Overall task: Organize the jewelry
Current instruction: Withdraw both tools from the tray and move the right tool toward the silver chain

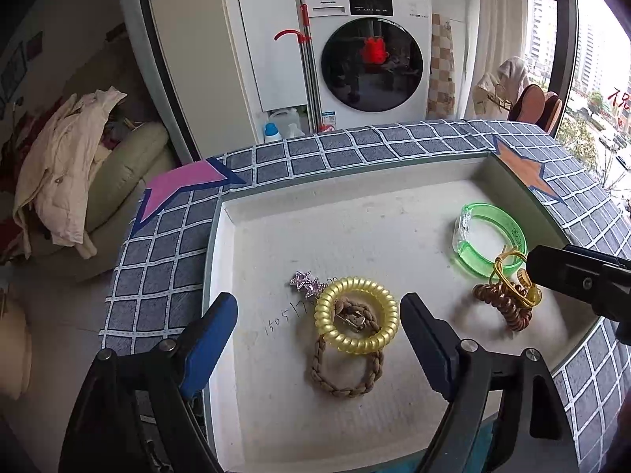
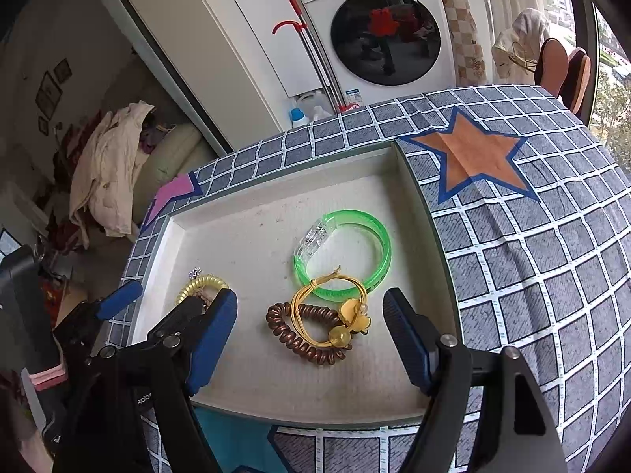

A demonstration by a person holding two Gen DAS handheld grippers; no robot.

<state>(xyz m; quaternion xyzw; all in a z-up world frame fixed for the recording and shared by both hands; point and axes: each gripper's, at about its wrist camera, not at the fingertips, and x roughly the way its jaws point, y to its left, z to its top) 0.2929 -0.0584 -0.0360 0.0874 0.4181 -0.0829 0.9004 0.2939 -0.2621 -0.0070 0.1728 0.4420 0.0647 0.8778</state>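
A shallow white tray lies on a checked cloth. In the left wrist view a yellow coil hair tie rests on a brown braided band, with a star hair clip beside it. My left gripper stands open above them, its pads apart from the coil. In the right wrist view a green bangle, a yellow elastic with charms and a brown coil tie lie together. My right gripper is open around this pile, touching nothing.
The checked cloth bears an orange star and a pink star. Beyond the table stand a washing machine, a mop and bottles. A sofa with clothes is at the left.
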